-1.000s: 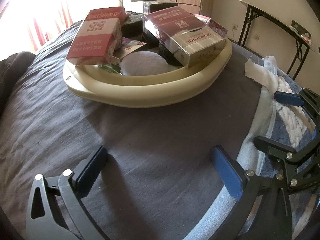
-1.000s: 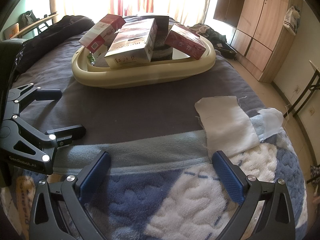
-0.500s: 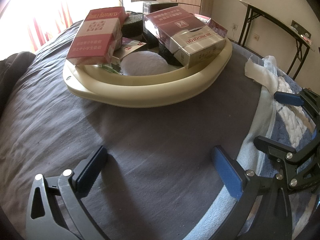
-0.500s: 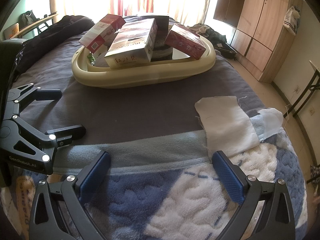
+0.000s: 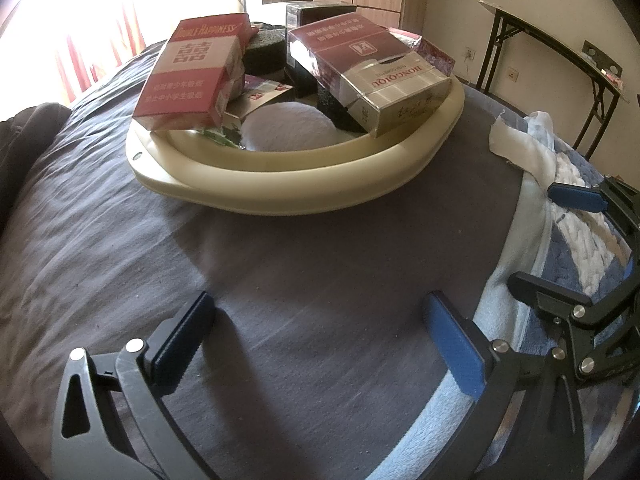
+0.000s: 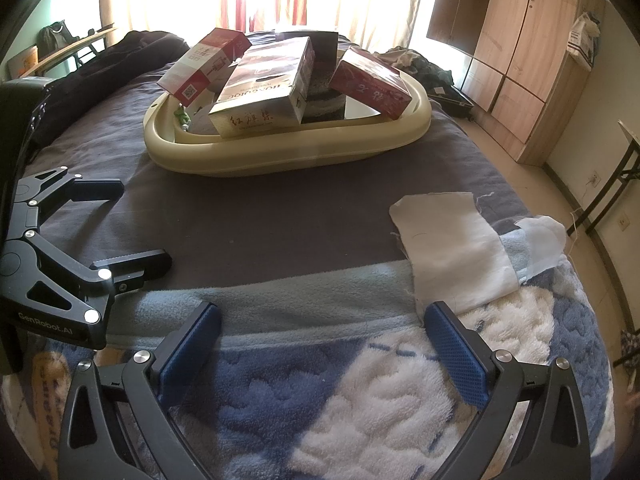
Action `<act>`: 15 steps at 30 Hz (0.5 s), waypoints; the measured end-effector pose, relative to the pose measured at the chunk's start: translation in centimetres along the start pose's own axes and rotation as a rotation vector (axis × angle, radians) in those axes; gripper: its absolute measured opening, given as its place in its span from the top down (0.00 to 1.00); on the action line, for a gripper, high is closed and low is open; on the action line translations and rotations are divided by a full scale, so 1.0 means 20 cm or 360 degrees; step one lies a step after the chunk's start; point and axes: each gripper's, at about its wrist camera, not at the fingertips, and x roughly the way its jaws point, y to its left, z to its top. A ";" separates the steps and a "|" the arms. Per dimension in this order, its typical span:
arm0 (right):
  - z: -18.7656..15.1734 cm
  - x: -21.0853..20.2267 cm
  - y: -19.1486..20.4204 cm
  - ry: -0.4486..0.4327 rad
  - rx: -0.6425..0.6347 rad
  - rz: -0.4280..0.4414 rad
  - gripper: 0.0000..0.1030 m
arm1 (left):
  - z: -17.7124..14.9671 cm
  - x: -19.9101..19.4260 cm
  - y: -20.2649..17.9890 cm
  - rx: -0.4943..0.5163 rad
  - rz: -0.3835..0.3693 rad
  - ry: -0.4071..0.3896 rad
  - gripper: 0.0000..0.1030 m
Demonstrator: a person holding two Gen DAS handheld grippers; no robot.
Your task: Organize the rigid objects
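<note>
A cream plastic basin (image 5: pixel 304 188) sits on the grey bed sheet and also shows in the right wrist view (image 6: pixel 280 156). It holds several boxes: a red Double Happiness carton (image 5: pixel 188 76), a dark red and gold carton (image 5: pixel 368 72), a red box (image 6: pixel 372 82) and dark boxes behind. My left gripper (image 5: pixel 320 340) is open and empty, low over the sheet in front of the basin. My right gripper (image 6: pixel 320 344) is open and empty over the blue blanket, to the right of the left one.
A white cloth (image 6: pixel 452 252) lies at the sheet's edge by my right gripper. A blue and white blanket (image 6: pixel 360 400) covers the near bed. A wooden wardrobe (image 6: pixel 520 48) and a folding table (image 5: pixel 560 60) stand to the right. Dark clothing (image 6: pixel 100 68) lies at the left.
</note>
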 end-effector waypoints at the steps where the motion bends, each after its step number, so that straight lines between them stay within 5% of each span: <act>1: 0.00 0.00 0.00 0.0000 0.0000 0.0000 0.00 | 0.00 0.00 0.00 0.0000 0.0000 0.0000 0.00; 15: 0.00 0.00 0.00 0.0000 0.0000 -0.0001 0.00 | 0.00 0.00 0.00 0.0000 0.0000 0.0000 0.00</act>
